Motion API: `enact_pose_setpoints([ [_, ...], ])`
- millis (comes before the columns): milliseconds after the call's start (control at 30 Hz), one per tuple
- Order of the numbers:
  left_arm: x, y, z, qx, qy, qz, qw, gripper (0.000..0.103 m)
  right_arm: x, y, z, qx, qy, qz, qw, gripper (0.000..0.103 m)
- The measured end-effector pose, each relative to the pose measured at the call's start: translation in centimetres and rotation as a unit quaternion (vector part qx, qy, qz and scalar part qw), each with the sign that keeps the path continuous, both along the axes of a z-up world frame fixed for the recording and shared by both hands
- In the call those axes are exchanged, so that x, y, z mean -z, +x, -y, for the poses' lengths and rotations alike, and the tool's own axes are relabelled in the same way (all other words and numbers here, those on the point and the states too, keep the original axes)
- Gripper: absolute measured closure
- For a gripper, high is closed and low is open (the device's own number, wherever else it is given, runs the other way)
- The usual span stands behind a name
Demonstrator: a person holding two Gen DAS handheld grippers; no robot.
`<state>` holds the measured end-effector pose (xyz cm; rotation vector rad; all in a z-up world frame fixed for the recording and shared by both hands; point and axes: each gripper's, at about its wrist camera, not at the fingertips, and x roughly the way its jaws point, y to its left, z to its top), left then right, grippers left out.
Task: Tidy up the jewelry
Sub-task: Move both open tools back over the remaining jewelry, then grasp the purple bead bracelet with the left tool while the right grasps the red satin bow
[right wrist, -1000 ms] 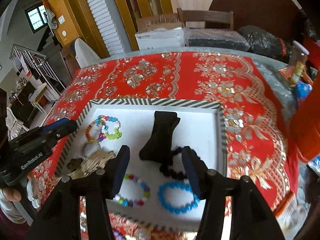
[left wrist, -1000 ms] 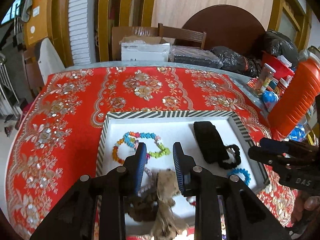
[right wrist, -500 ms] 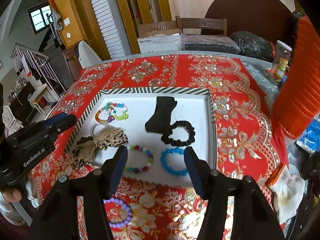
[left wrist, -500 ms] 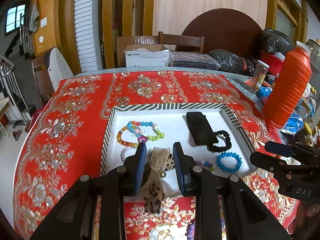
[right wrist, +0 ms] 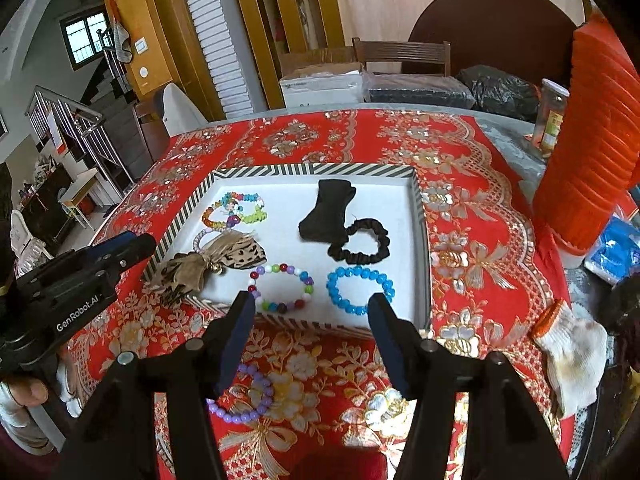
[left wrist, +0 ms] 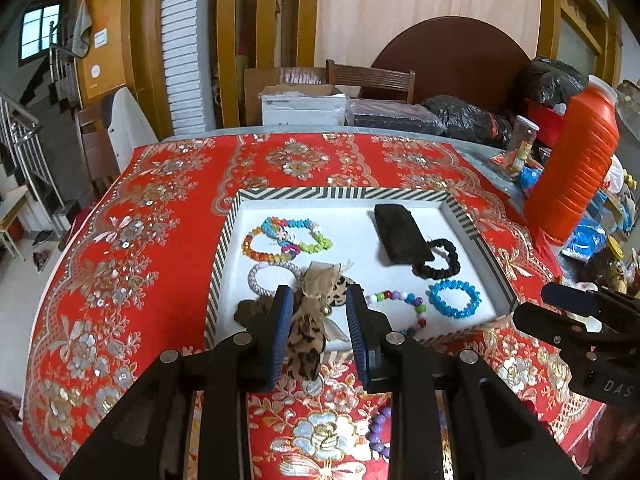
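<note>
A white tray with a striped rim [left wrist: 304, 193] lies on the red cloth. It holds coloured bead bracelets [left wrist: 286, 238], a black pouch [left wrist: 400, 236], a black scrunchie [left wrist: 438, 258], a blue bracelet [left wrist: 454, 298] and a mixed-bead bracelet [right wrist: 282, 288]. A leopard-print bow [left wrist: 316, 304] drapes over the tray's near rim. My left gripper [left wrist: 318, 320] is open above and short of the bow, not touching it. My right gripper [right wrist: 312, 312] stands open before the tray's near edge with nothing in it. A purple bracelet [right wrist: 240, 396] lies on the cloth under its left finger.
A tall orange jug [right wrist: 592, 140] stands right of the tray, with a jar [right wrist: 554, 116] behind it. A soiled work glove [right wrist: 568, 356] lies at the near right. Boxes [left wrist: 304, 110], black bags and a chair crowd the far side.
Both grippers have drawn back from over the tray toward the near edge of the table. The bow now lies across the tray's near rim, and the purple bracelet has come into view.
</note>
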<state>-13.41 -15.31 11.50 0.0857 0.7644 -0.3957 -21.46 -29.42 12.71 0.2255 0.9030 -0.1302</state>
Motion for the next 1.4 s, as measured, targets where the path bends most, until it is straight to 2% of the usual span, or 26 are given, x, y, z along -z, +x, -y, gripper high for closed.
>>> enact_pose_setpoints([
  [600,1.0,-1.8,0.3,0.015,0.015,-0.014,0.9997,0.078,0.4,-2.4,0.5,0.005,0.0,-0.01,1.0,0.041],
  [800,1.6,-1.8,-0.3,0.023,0.009,-0.035,0.9991,0.078,0.4,-3.2,1.0,0.004,-0.004,-0.016,1.0,0.04],
  [1000,2.5,-1.9,-0.8,0.055,-0.018,-0.089,0.9944,0.077,1.0,-4.7,1.7,-0.004,-0.008,-0.033,0.999,0.04],
  [1167,3.7,-3.0,-0.2,0.094,-0.019,-0.121,0.988,0.077,2.2,-6.9,2.4,-0.015,-0.005,-0.055,0.998,0.04],
  [1300,5.5,-3.8,0.4,0.122,-0.019,-0.155,0.9802,0.074,3.6,-8.9,2.7,-0.028,0.025,-0.068,0.997,0.039],
  [1400,7.1,-3.9,0.7,0.125,-0.011,-0.175,0.9765,0.074,4.8,-10.2,2.3,-0.045,0.042,-0.078,0.995,0.039],
])
